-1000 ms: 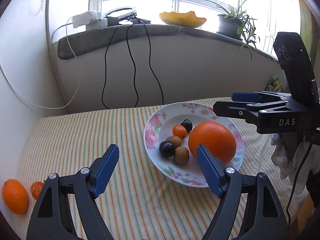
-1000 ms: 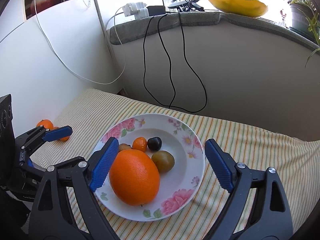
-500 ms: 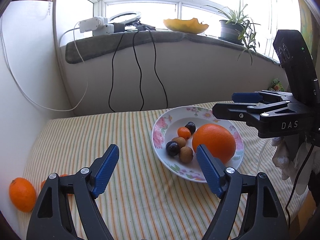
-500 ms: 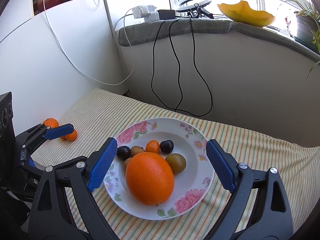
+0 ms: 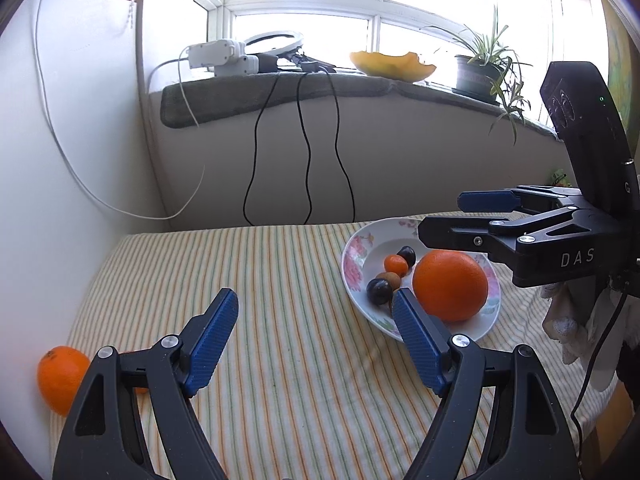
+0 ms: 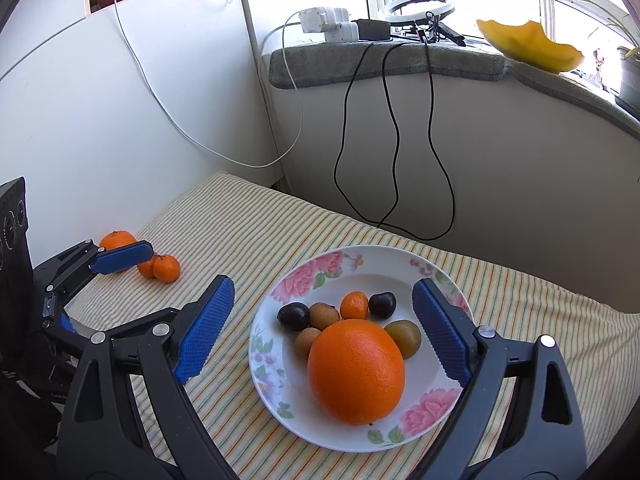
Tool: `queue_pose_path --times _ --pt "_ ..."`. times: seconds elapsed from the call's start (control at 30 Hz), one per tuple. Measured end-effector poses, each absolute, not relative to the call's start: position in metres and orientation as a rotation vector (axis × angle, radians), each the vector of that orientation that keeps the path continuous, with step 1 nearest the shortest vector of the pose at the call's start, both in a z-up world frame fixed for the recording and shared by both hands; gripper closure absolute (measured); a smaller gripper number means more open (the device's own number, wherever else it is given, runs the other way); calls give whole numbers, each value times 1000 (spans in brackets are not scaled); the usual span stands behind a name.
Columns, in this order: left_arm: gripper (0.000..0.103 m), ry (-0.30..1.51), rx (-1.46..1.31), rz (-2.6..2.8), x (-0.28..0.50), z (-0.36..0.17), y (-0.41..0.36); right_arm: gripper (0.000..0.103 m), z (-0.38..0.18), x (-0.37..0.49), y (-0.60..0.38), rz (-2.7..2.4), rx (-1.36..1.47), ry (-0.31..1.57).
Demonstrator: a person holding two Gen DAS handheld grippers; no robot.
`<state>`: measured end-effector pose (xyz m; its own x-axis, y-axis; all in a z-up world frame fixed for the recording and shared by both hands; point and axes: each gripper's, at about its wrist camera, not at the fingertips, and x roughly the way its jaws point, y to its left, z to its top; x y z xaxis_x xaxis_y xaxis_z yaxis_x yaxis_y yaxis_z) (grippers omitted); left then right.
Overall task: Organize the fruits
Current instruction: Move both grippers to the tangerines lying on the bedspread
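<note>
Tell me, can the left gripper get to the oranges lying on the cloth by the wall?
Probably yes. The left gripper is open and empty, and only bare striped cloth lies between it and the oranges near the wall.

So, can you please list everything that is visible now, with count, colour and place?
plate: one, white with pink flowers, on the striped cloth
large orange: one, orange, front of plate
small fruits on plate: six; one orange, two dark, three brownish
loose oranges: three, orange, on the cloth by the white wall
striped cloth: one, yellow-striped, covering the table
cables: black and white, hanging from the sill
ring light: one, white, on the sill
yellow bowl: one, on the sill
potted plant: one, green, on the sill
left gripper: black, blue pads, open
right gripper: black, blue pads, open over the plate
</note>
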<state>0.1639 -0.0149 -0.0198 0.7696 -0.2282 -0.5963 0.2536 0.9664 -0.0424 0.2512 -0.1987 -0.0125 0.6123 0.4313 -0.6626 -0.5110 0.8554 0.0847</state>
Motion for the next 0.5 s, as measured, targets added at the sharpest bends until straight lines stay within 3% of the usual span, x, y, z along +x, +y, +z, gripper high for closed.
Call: queue_pose_path --times 0.5 --pt "23 666 -21 -151 159 -36 49 10 -20 256 -142 635 -136 762"
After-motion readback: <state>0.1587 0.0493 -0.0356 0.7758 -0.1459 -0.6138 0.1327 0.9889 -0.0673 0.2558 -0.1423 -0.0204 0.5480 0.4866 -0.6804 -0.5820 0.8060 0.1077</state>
